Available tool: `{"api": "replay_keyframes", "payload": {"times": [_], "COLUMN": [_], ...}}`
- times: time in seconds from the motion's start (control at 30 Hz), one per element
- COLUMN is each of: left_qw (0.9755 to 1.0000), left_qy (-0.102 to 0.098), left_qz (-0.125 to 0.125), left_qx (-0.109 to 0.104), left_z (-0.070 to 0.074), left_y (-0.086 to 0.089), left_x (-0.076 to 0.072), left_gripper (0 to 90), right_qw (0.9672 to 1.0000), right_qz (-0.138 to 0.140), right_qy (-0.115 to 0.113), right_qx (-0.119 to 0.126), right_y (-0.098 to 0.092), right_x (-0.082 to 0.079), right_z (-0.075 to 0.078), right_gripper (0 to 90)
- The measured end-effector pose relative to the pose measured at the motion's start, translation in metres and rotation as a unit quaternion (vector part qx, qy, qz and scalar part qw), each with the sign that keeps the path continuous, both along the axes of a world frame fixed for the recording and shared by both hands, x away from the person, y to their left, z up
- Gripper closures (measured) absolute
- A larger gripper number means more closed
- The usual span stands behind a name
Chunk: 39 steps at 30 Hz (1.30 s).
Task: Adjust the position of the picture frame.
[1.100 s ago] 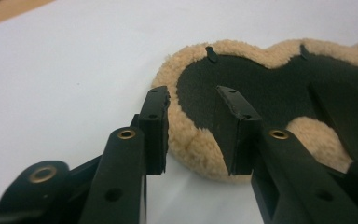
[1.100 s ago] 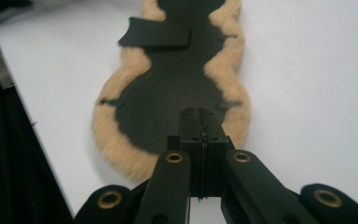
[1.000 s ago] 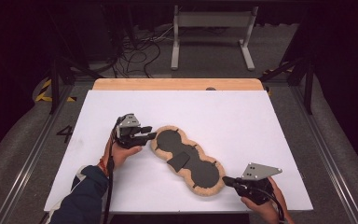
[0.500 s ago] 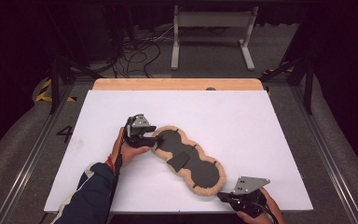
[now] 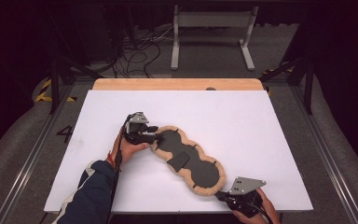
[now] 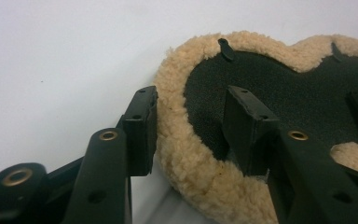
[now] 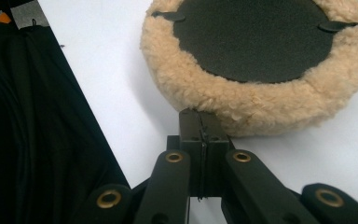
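White table (image 5: 261, 121) lay under dark surroundings. Since a moment before, both hands had sunk toward the fleece pad (image 5: 186, 156). The left gripper (image 5: 153, 135), jaws half-wide and just closing, straddled its ten-o'clock rim; the right gripper (image 5: 221, 196), shut empty, touched its five-o'clock end. A lift looked imminent.

A curly, rough tan fleece rim is seen around the pad (image 5: 189, 161), whose inner face is a matt black, finely grained fabric. The table top (image 5: 242, 116) is covered in smooth, matt white; bare wood is shown along its upper edge. The left gripper (image 6: 191, 126) is made of matt black plastic with brass-coloured rivets.
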<state>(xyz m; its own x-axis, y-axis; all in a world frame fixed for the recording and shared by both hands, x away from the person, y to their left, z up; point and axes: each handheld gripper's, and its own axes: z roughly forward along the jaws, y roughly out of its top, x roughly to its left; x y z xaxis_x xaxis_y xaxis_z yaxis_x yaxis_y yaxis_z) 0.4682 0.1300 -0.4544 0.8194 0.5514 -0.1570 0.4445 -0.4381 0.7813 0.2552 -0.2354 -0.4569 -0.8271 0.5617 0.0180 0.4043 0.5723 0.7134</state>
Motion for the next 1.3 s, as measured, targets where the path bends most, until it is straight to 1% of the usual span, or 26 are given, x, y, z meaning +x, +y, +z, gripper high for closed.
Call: {"api": "replay_keyframes", "payload": {"times": [0.07,0.1,0.17,0.2,0.23,0.27,0.3,0.4,0.43,0.5,0.57,0.63,0.67,0.73,0.8,0.87,0.9,0.93,0.97,1.03,1.17,1.2,1.23,1.27,1.3], "left_qw": [1.0,1.0,1.0,0.9999,0.9999,0.9999,0.9999,0.9999,0.9999,0.9999,1.0,1.0,1.0,0.9999,0.9999,0.9998,0.9998,0.9998,0.9998,0.9997,0.9998,0.9998,0.9997,0.9997,0.9998], "left_qy": [0.0,0.004,0.005,0.009,0.007,0.013,0.012,0.011,0.007,0.01,0.003,0.007,0.005,0.006,0.007,0.008,0.004,0.009,0.009,0.008,0.007,0.009,0.007,0.01,0.006], "left_qz": [0.0,-0.001,-0.005,-0.003,-0.006,-0.005,-0.003,-0.012,-0.009,-0.005,-0.005,-0.003,-0.005,-0.005,-0.004,-0.004,-0.006,-0.006,-0.005,-0.005,-0.005,-0.001,-0.006,-0.003,-0.003], "left_qx": [-0.002,-0.003,-0.002,-0.004,-0.004,-0.004,-0.005,0.001,0.004,0.001,0.007,0.005,0.005,0.011,0.011,0.016,0.019,0.017,0.018,0.021,0.019,0.016,0.022,0.021,0.021], "left_z": [0.0,0.0,0.0,0.0,-0.001,0.0,0.0,0.001,0.001,0.001,0.002,0.002,0.002,0.004,0.004,0.004,0.004,0.004,0.004,0.004,0.004,0.003,0.004,0.004,0.004], "left_y": [0.001,0.002,0.004,0.004,0.005,0.006,0.007,0.009,0.009,0.009,0.01,0.012,0.012,0.014,0.014,0.015,0.016,0.016,0.016,0.016,0.017,0.016,0.017,0.018,0.018], "left_x": [0.0,0.0,0.0,-0.001,0.0,-0.001,-0.001,-0.002,-0.003,-0.005,-0.005,-0.007,-0.007,-0.008,-0.009,-0.01,-0.01,-0.011,-0.012,-0.013,-0.016,-0.018,-0.018,-0.02,-0.021], "left_gripper": [56.4,56.8,57.7,57.9,58.0,58.0,58.2,58.4,58.7,59.4,62.1,64.2,65.1,69.1,70.3,71.5,72.9,72.9,72.9,72.8,72.8,72.8,72.7,72.7,72.6], "right_qw": [1.0,1.0,0.9999,0.9999,0.9999,0.9999,0.9998,0.9995,0.9994,0.9993,0.9991,0.9988,0.9986,0.9981,0.9979,0.9974,0.9972,0.997,0.9966,0.9965,0.9957,0.9954,0.9951,0.9948,0.9944], "right_qz": [-0.003,-0.006,-0.01,-0.011,-0.015,-0.017,-0.02,-0.031,-0.034,-0.038,-0.042,-0.049,-0.052,-0.062,-0.064,-0.072,-0.074,-0.077,-0.082,-0.083,-0.093,-0.096,-0.099,-0.102,-0.106], "right_qy": [-0.002,-0.003,-0.004,-0.004,-0.003,-0.003,-0.004,-0.005,-0.005,-0.005,-0.005,-0.006,-0.005,-0.002,-0.002,-0.003,-0.003,-0.002,0.0,0.0,0.0,0.0,0.0,0.0,0.001], "right_qx": [0.0,-0.001,-0.002,-0.002,-0.002,-0.001,-0.002,-0.002,-0.002,-0.002,-0.003,-0.004,-0.003,0.0,0.0,-0.002,-0.001,0.0,0.001,0.002,0.002,0.001,0.002,0.003,0.005], "right_y": [0.0,0.0,0.0,-0.001,-0.001,-0.002,-0.002,-0.004,-0.005,-0.007,-0.008,-0.009,-0.01,-0.013,-0.014,-0.016,-0.017,-0.018,-0.019,-0.02,-0.022,-0.023,-0.024,-0.025,-0.026], "right_x": [0.0,-0.001,-0.001,0.0,0.0,0.0,0.001,0.002,0.002,0.003,0.004,0.004,0.005,0.006,0.007,0.009,0.009,0.01,0.011,0.012,0.014,0.014,0.015,0.016,0.017], "right_z": [0.0,0.0,0.0,0.0,0.0,0.0,0.0,0.0,0.0,0.0,0.0,0.001,0.001,0.001,0.001,0.001,0.001,0.001,0.001,0.001,0.001,0.001,0.001,0.001,0.001], "right_gripper": [90.0,90.0,90.0,90.0,90.0,90.0,90.0,90.0,90.0,90.0,90.0,90.0,90.0,90.0,90.0,90.0,90.0,90.0,90.0,90.0,90.0,90.0,90.0,90.0,90.0]}}
